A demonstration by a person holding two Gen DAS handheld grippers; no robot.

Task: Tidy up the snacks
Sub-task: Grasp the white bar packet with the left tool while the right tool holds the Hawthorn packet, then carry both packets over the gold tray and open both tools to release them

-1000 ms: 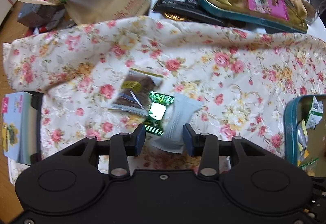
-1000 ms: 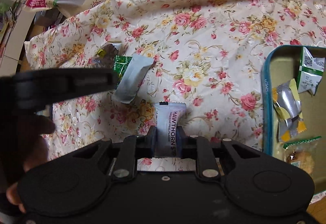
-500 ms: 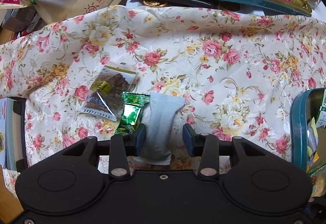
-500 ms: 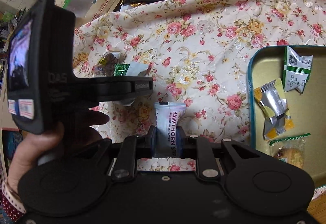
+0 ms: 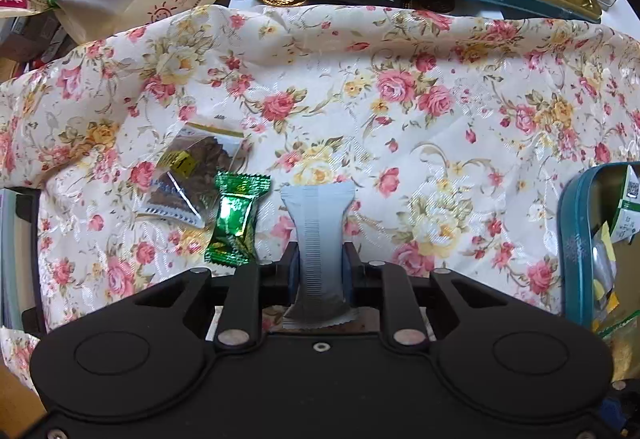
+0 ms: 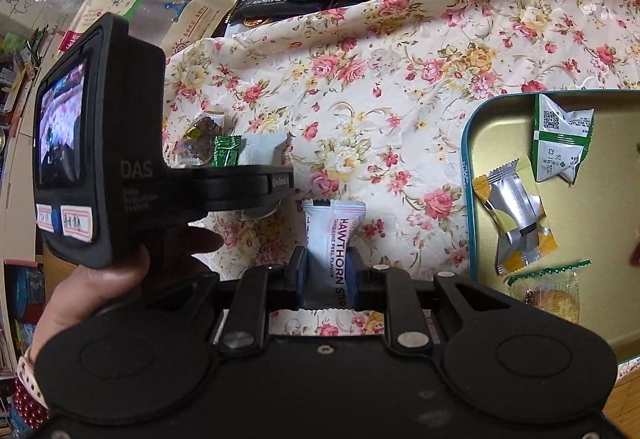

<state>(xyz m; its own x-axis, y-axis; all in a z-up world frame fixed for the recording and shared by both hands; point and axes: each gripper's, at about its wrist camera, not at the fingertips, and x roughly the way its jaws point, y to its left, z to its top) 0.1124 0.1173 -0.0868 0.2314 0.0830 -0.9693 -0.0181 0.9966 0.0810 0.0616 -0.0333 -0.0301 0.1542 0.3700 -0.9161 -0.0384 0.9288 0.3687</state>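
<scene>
1. Where it drapes across the work surface, the floral cloth is a glossy, creased fabric printed with pink and yellow roses; every loose snack lies on it.
2. At the right edge sits the teal tin, a rounded metal tray with a smooth gold floor, holding a green-and-white packet, a silver-and-yellow wrapper and a clear-wrapped biscuit.
3. Just left of the left gripper's fingers lies the clear pouch, crinkled plastic over dark brown pieces.
4. Touching that pouch's corner, the green candy is shiny foil with crimped, sawtooth ends.
5. The left gripper is clamped narrow on the grey sachet, a matte ribbed stick with flared ends.
6. The right gripper pinches the hawthorn strip, a white printed stick pack, beside the tin.
</scene>
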